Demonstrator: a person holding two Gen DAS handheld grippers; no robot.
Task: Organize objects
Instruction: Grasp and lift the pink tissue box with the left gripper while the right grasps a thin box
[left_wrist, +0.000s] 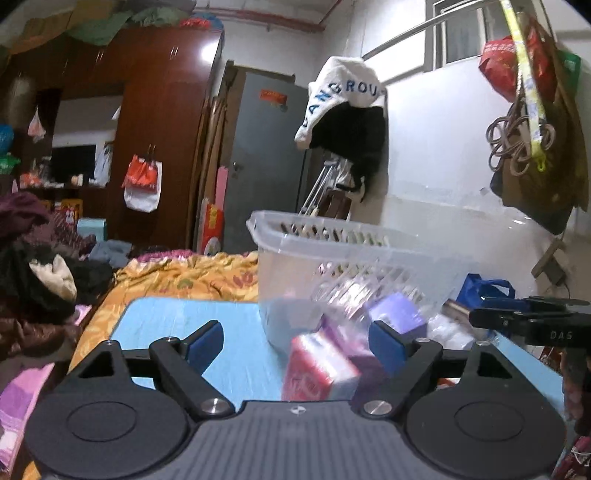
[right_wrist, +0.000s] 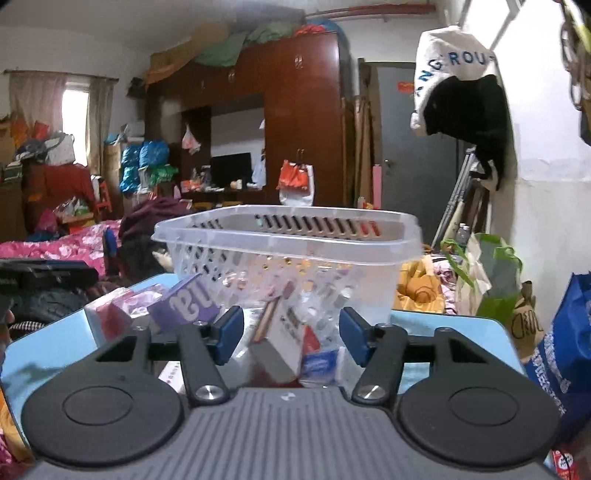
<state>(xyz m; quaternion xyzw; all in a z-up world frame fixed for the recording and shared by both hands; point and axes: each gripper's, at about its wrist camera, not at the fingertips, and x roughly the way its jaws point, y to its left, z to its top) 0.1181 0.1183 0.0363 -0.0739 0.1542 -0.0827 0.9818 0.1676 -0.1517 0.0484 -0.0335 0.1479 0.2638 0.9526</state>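
Observation:
A clear slotted plastic basket (left_wrist: 332, 254) stands on a light blue table (left_wrist: 177, 317); it also shows in the right wrist view (right_wrist: 288, 240). A red-and-white box (left_wrist: 317, 369) and a purple box (left_wrist: 397, 314) lie in front of it. My left gripper (left_wrist: 295, 343) is open and empty, with the red box between its fingers' line, apart from the pads. My right gripper (right_wrist: 291, 332) is open and empty, facing a grey-edged box (right_wrist: 277, 350) and a small blue packet (right_wrist: 319, 365). A purple box (right_wrist: 188, 306) and a red box (right_wrist: 107, 314) lie left.
The other gripper shows at the right edge (left_wrist: 532, 321) and left edge (right_wrist: 44, 277). Bedding (left_wrist: 192, 277) lies beyond the table. Bags (right_wrist: 491, 280) stand at the right by a white wall. A wardrobe (right_wrist: 303, 122) is far behind.

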